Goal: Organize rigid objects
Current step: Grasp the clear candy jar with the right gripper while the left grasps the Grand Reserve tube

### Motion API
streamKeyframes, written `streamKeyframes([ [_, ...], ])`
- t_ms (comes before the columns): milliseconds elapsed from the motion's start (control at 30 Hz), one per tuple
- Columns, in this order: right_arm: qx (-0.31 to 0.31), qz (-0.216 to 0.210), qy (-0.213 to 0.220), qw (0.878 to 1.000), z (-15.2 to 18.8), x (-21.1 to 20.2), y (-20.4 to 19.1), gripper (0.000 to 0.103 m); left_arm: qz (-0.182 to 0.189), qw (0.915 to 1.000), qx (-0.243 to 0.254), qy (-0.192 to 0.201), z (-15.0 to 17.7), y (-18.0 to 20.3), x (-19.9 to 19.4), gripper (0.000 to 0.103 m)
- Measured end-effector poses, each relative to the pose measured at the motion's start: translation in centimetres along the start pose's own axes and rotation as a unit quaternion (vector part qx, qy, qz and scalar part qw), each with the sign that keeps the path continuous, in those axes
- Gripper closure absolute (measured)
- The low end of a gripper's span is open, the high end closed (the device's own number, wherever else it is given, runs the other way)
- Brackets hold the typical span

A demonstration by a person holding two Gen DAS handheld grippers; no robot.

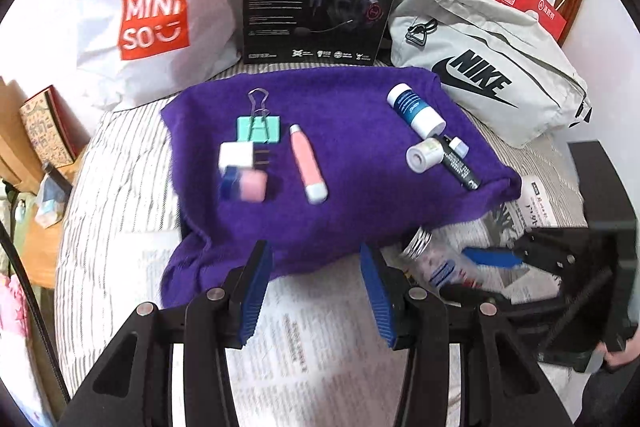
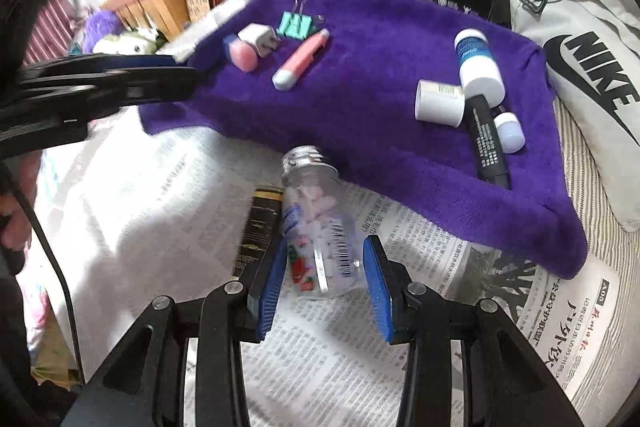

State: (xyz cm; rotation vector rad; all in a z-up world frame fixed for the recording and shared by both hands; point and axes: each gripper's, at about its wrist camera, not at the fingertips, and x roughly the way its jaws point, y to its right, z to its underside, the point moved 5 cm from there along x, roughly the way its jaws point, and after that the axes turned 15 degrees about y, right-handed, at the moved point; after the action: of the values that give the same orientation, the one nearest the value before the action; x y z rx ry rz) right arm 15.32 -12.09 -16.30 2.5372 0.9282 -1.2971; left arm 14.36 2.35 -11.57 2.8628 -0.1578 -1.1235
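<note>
The right hand-held gripper (image 2: 325,269) stands narrow around a clear bottle (image 2: 316,227) lying on newspaper (image 2: 168,195), near the purple towel (image 2: 380,67); whether the pads press it, I cannot tell. The left hand-held gripper (image 1: 316,287) is partly open and holds nothing. Small things lie on the towel.

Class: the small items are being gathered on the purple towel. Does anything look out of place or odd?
Yes. A clear bottle lies on its side on the newspaper, off the purple towel, between the right gripper pads. Its neck shows bare threads, no cap. A dark tube lies beside it, also off the towel.
</note>
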Motion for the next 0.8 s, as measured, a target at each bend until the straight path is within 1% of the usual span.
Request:
streamKeyframes([
  [233,-0.017,0.007,-0.008,1.0,-0.2,1.2,-0.3,0.061,0.0,0.9999,-0.016,-0.006,1.8,-0.8,-0.7,0.059],
  [567,-0.062,0.021,0.005,0.998,0.0,1.5,-1.0,0.061,-0.005,0.9989,-0.042,-0.022,3.7,-1.6,-0.4,0.059],
  [667,-0.063,0.024,0.009,0.998,0.1,1.3,-1.1,0.061,-0.009,0.9983,-0.051,-0.027,4.2,-1.9,-0.4,0.059],
  [800,-0.057,0.03,0.008,0.998,0.8,0.4,-1.2,0.062,-0.011,0.9982,-0.05,-0.03,4.6,-1.9,-0.6,0.059],
])
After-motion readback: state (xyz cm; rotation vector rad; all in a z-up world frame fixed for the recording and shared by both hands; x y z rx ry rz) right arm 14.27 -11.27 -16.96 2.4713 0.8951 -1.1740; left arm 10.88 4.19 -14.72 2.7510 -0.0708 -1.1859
